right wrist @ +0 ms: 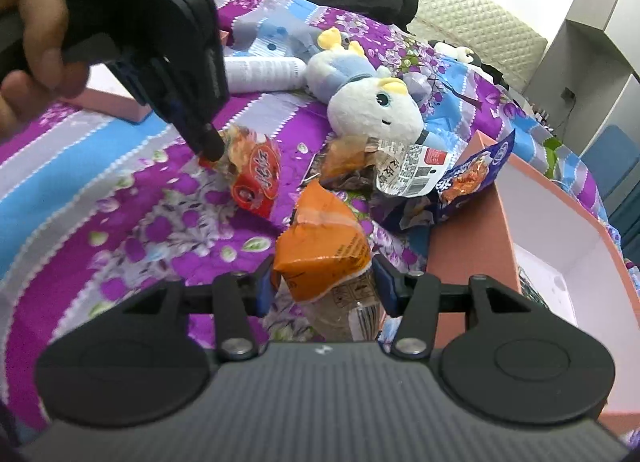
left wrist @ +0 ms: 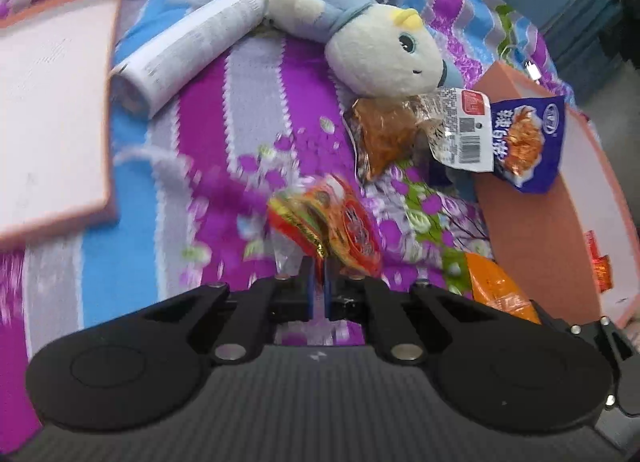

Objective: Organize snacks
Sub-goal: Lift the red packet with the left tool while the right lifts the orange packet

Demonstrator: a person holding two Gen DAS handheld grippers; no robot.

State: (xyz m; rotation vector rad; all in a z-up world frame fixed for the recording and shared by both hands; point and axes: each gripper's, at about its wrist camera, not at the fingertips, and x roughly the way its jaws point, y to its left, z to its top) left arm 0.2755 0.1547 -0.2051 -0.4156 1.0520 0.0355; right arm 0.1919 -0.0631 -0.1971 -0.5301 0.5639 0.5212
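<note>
Snacks lay scattered on the bed's purple floral quilt (left wrist: 248,102) beside a plush toy (left wrist: 360,42). My left hand-held gripper (left wrist: 319,286) had its jaws nearly together, clamped on the edge of a red packet (left wrist: 332,218), which showed blurred in the left wrist view. From the right wrist view I saw that same gripper (right wrist: 210,148), with a person's hand (right wrist: 32,22) on it, gripping the red packet (right wrist: 256,178) just over the quilt. My right hand-held gripper (right wrist: 324,286) stood about half apart, its blue pads pressed on both sides of an orange packet (right wrist: 320,254). A pink box (right wrist: 472,238) sat just to the right, and a blue packet (right wrist: 468,178) leaned on its rim near a clear-wrapped snack (right wrist: 348,158).
</note>
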